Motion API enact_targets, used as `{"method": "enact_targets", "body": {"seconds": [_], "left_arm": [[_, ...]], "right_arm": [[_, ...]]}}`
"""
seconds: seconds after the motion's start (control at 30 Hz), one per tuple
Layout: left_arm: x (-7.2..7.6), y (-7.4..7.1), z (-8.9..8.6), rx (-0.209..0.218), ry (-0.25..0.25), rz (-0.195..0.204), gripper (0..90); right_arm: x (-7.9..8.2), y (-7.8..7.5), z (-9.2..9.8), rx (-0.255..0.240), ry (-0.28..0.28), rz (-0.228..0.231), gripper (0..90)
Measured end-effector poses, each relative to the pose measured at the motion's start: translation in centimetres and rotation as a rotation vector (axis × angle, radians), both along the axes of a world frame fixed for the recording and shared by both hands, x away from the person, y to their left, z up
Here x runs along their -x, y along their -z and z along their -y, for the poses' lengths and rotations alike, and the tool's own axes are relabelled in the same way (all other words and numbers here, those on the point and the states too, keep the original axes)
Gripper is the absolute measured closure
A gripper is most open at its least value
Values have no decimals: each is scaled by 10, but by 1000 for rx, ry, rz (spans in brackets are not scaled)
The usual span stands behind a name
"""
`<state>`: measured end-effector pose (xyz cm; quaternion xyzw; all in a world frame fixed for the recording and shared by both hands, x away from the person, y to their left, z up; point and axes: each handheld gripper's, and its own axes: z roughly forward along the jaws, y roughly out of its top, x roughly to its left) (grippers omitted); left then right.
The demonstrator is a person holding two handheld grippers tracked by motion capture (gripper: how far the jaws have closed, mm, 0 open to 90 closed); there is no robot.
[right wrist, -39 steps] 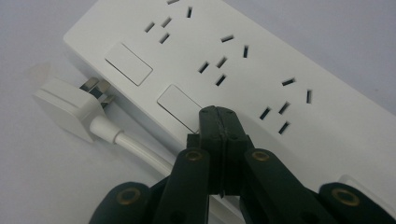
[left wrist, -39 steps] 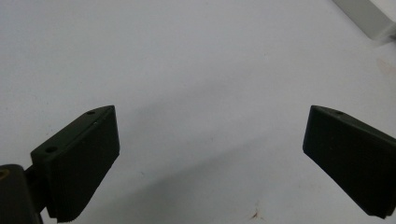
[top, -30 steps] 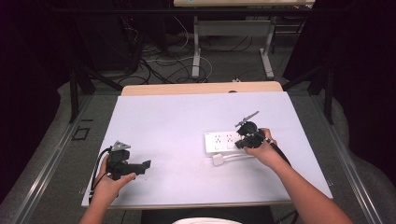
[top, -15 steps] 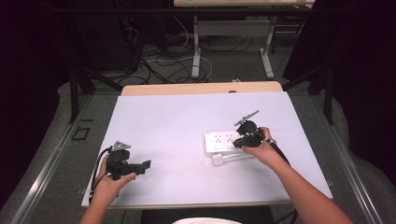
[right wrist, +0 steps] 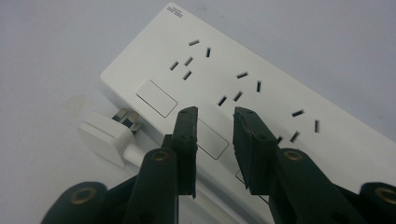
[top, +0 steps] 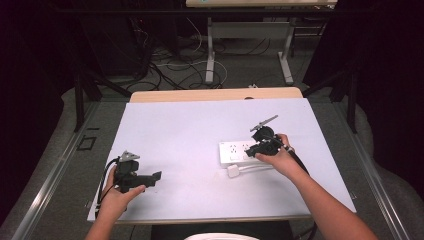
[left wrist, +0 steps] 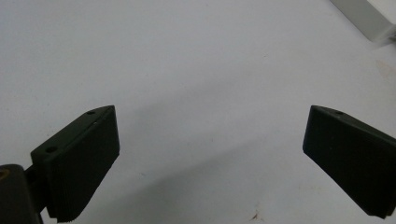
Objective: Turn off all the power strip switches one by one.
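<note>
The table carries a white power strip lying flat, sockets up, so that its switches and slots face whatever comes from above. Its own plug lies loose on the sheet just beside the strip's near edge, the cord running back under the right hand; in the right gripper view the plug sits left of the fingers, its prongs nearly touching the strip's side.

The right gripper hangs over the strip, tilted down at its row of rocker switches, probably to press one or having just done so. Its jaws have just been opening and now stand a narrow gap apart with nothing between them. The fingertips hover at a switch; whether they touch it I cannot tell.

The left gripper rests well apart from the strip, near the table's front left corner, likely parked while the other works. In its own view the fingers stand wide and bare above the sheet, with the strip's end far off beyond the right finger.
</note>
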<state>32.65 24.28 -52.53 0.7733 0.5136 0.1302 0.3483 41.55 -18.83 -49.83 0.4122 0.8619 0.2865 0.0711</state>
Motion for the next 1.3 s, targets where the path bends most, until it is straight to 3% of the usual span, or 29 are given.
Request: {"method": "enact_targets", "body": {"seconds": [0.33,0.4,0.47,0.57,0.63,0.73,0.83,0.9,0.93,1.0,1.17,1.2,1.3], "left_arm": [[0,0,-1,-5,3,2,39],[0,0,-1,-1,0,4,39],[0,0,0,2,-4,3,39],[0,0,0,2,-6,3,39],[0,0,-1,-3,-1,2,39],[0,0,-1,-4,-3,0,39],[0,0,-1,-5,-2,-1,39],[0,0,0,-2,-3,0,39],[0,0,-1,-3,-1,-1,39],[0,0,-1,-2,-2,-2,39],[0,0,-1,-2,-2,-1,39],[0,0,-1,-4,-1,-1,39],[0,0,-1,-4,-1,-1,39]], "right_arm": [[-1,2,-10,-10,-19,4,713],[0,1,-12,12,-1,-20,719],[-2,4,-12,9,-27,-4,727],[-2,4,-14,29,-20,-10,744],[-3,6,-17,13,-2,-4,754],[-3,4,-19,62,-25,-47,771],[-3,8,-22,28,-21,-19,777],[-3,8,-23,56,-32,-31,785],[-3,10,-24,32,-33,-15,789],[-3,9,-26,52,-21,-32,794],[-4,13,-26,39,-45,-3,809],[-4,12,-26,61,-48,-20,812],[-3,13,-27,65,-45,-23,822]]}}
